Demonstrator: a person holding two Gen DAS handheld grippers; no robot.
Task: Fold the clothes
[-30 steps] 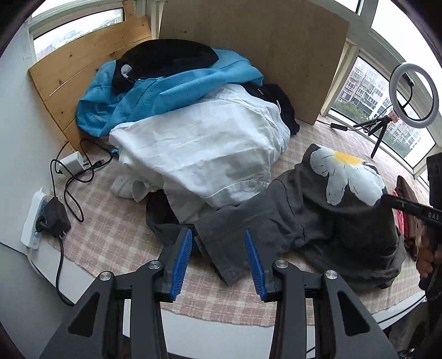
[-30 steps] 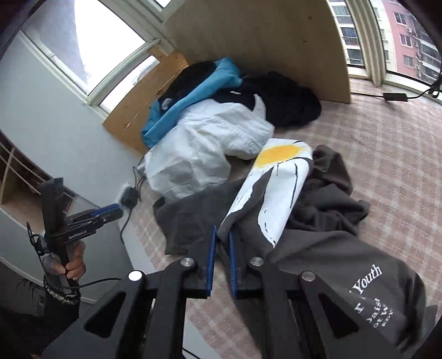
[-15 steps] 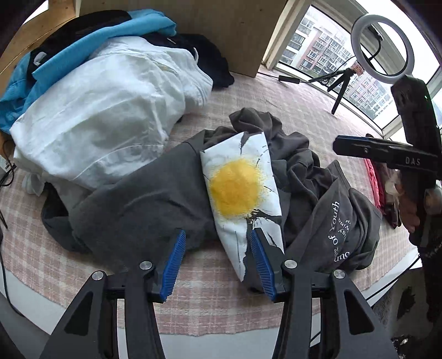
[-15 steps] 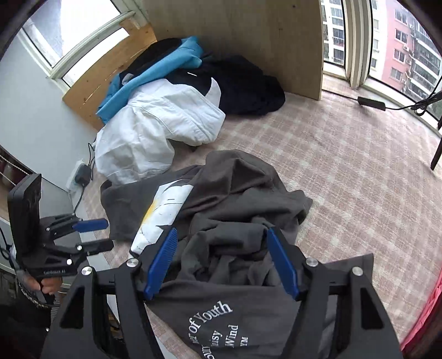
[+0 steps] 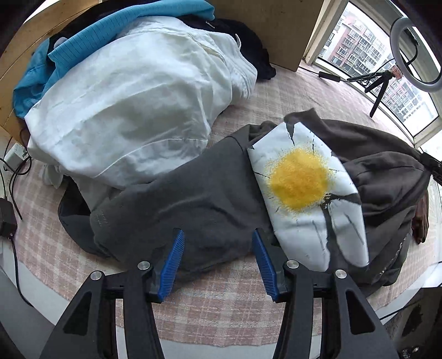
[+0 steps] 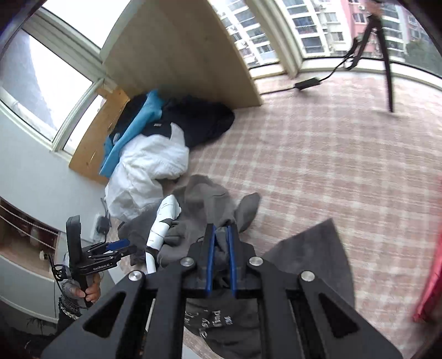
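A dark grey hoodie with a white and yellow daisy print lies crumpled on the pink checked cover. My left gripper hovers open just over the hoodie's near edge, with grey cloth below the gap and no pad touching. In the right wrist view the hoodie trails up from the cover. My right gripper is closing, its blue pads pinching a fold of that grey cloth. The left gripper shows at lower left, held in a hand.
A white garment, a blue one and a black one are heaped at the back against a wooden board. A ring light on a tripod stands by the window. A charger and cables lie left. Red cloth lies right.
My right gripper let go of the daisy part, opened wide, swung right and closed on a grey fold. My left gripper came lower over the hoodie's near edge.
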